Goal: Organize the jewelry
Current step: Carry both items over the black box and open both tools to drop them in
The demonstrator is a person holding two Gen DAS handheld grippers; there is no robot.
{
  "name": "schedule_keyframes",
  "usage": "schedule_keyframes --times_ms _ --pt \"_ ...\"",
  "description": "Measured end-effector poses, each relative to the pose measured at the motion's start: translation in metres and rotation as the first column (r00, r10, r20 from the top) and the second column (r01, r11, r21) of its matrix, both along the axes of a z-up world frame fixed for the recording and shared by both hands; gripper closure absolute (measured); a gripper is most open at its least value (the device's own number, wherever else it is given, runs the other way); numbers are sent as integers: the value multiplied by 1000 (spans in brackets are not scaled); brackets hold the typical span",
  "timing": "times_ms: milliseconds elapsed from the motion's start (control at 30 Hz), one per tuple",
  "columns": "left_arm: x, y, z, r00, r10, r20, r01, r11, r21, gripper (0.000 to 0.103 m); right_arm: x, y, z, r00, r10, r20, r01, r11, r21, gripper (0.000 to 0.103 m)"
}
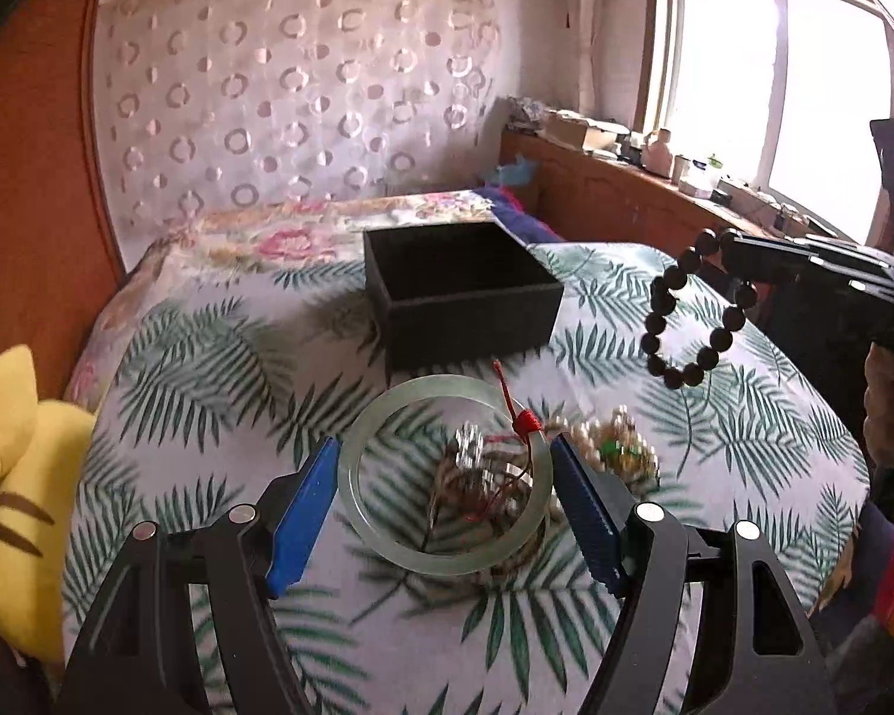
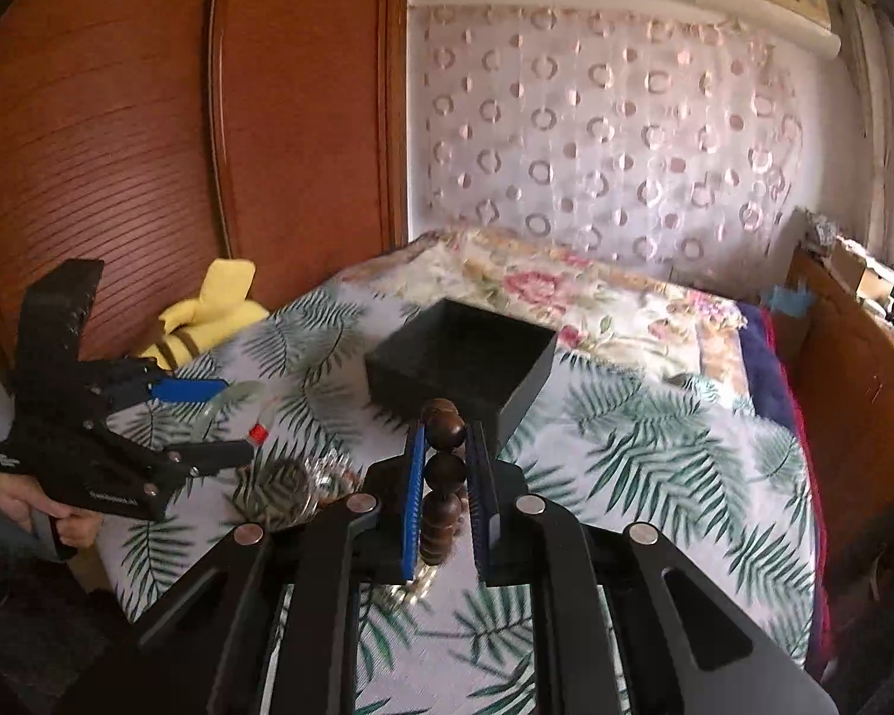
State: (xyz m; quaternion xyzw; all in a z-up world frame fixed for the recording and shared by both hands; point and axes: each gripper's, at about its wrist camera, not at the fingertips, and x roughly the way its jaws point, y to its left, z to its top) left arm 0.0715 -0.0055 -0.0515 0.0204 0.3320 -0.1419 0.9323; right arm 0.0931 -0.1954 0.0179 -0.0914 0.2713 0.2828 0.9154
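A black open box (image 1: 465,292) stands on the leaf-print bedspread; it also shows in the right wrist view (image 2: 465,357). My left gripper (image 1: 444,459) is open, its blue pads on either side of a pale green jade bangle (image 1: 363,506) with a red cord, and appears to hold it over a tangle of jewelry (image 1: 483,476). My right gripper (image 2: 447,447) is shut on a dark wooden bead bracelet (image 2: 444,465), which hangs in the air right of the box in the left wrist view (image 1: 694,316).
A yellow plush toy (image 1: 18,476) lies at the bed's left edge. A wooden wardrobe (image 2: 149,119) stands to the left. A cluttered wooden ledge (image 1: 655,179) runs under the window on the right. A floral quilt (image 1: 328,232) lies behind the box.
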Motion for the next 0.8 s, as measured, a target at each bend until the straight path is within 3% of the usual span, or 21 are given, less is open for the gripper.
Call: schedule_keyframes --times_ms 467,800 --pt "75 -18 19 999 -6 50 5 1000 17 34 67 0 26 997 -36 72 35 999 16 88" --pt "139 -26 6 1000 23 3 -23 1000 15 34 112 5 29 999 -23 49 20 998 57 88"
